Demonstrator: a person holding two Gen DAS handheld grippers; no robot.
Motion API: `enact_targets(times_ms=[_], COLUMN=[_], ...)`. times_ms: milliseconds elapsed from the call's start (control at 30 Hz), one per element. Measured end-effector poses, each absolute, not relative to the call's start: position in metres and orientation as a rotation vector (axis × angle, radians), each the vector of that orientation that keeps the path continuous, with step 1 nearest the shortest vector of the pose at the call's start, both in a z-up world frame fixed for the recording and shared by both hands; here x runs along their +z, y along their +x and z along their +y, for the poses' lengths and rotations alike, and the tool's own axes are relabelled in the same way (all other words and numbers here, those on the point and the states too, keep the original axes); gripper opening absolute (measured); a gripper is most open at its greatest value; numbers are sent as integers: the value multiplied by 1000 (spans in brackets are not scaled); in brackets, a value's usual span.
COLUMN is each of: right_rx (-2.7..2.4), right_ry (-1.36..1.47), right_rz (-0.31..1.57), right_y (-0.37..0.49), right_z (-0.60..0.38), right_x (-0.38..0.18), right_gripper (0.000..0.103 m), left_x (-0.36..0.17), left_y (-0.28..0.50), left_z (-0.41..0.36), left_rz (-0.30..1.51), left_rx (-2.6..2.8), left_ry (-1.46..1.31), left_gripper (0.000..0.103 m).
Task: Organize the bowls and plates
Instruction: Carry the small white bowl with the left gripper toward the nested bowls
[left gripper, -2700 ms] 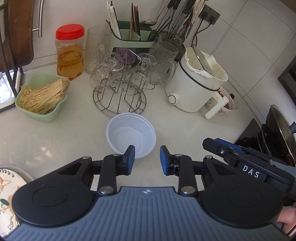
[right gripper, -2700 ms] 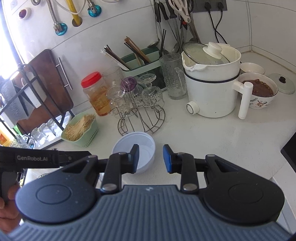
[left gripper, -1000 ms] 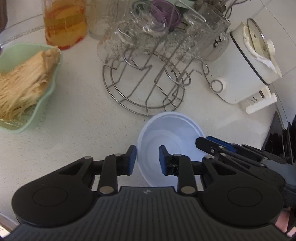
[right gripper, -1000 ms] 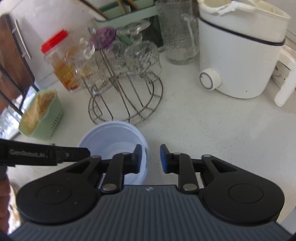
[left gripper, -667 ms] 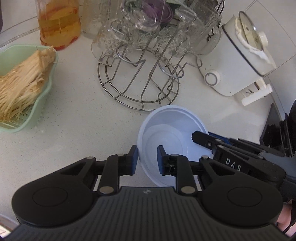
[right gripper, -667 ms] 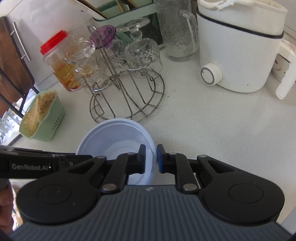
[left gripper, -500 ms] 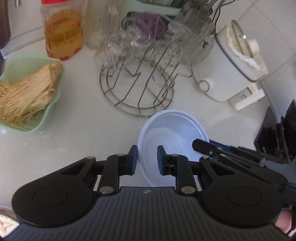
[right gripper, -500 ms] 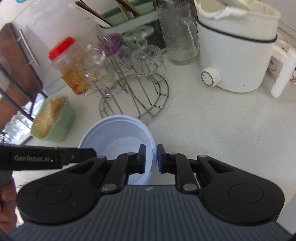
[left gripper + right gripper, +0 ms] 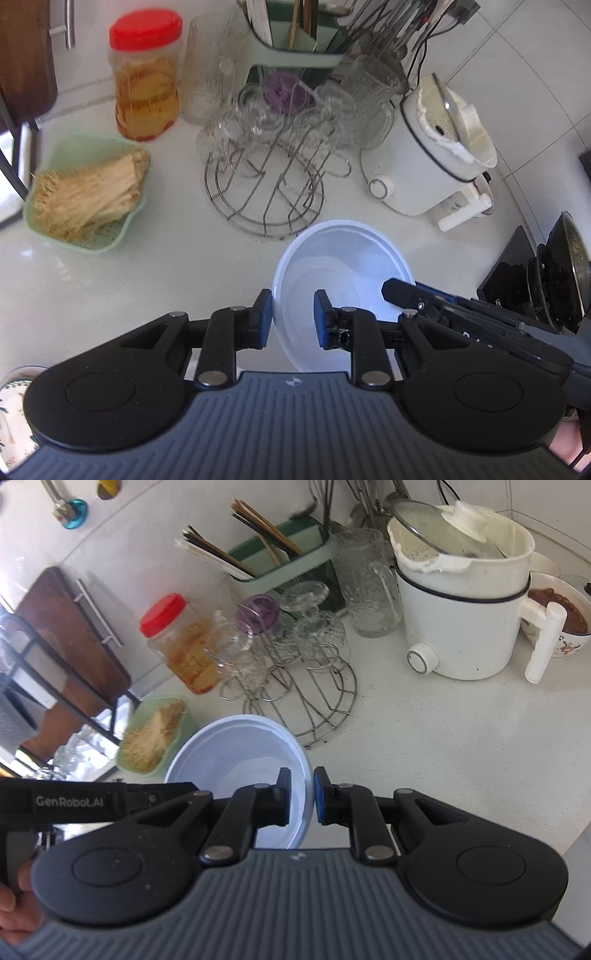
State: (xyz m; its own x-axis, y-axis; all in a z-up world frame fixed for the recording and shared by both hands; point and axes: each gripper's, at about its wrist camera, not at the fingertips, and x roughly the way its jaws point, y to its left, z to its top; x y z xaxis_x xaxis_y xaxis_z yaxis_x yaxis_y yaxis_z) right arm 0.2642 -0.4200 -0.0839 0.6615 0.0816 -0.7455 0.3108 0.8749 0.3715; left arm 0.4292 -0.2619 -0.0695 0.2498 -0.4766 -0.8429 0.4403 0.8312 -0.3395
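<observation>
A white plastic bowl (image 9: 343, 273) is held above the white counter by both grippers. My left gripper (image 9: 293, 319) is shut on the bowl's left rim, which runs between its blue pads. My right gripper (image 9: 301, 797) is shut on the bowl's right rim; the bowl (image 9: 236, 749) fills the lower left of the right wrist view. The right gripper's fingers also show at the bowl's right side in the left wrist view (image 9: 424, 299). A patterned plate (image 9: 11, 410) shows partly at the lower left edge.
Behind the bowl stand a wire glass rack (image 9: 266, 177), a green basket of enoki mushrooms (image 9: 85, 192), a red-lidded jar (image 9: 146, 74), a white electric pot (image 9: 461, 602), a utensil holder (image 9: 280, 565) and a bowl of brown food (image 9: 561, 609). A stove with a pan (image 9: 557, 280) is at the right.
Both grippers closed on the bowl's rim about 0.7 s ago. Since then they have lifted the bowl and pulled back from the rack, so more of the counter shows.
</observation>
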Motion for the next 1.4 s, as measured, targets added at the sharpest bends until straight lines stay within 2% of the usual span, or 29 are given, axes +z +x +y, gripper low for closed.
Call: enact_targets(times_ms=[633, 1033, 1400], right_rx=[19, 215, 299], right_ry=[506, 431, 344], right_rz=[875, 948, 1040], right_y=[258, 261, 261], right_z=[-402, -373, -349], right_x=[-71, -75, -109], right_gripper=[16, 18, 18], left_x=[-53, -65, -103], left_y=[408, 379, 350], left_z=[-219, -174, -151], left_rz=[1128, 1122, 1144], left_rx=[-521, -369, -273], left_ry=[-146, -233, -260], left_gripper=[27, 27, 27])
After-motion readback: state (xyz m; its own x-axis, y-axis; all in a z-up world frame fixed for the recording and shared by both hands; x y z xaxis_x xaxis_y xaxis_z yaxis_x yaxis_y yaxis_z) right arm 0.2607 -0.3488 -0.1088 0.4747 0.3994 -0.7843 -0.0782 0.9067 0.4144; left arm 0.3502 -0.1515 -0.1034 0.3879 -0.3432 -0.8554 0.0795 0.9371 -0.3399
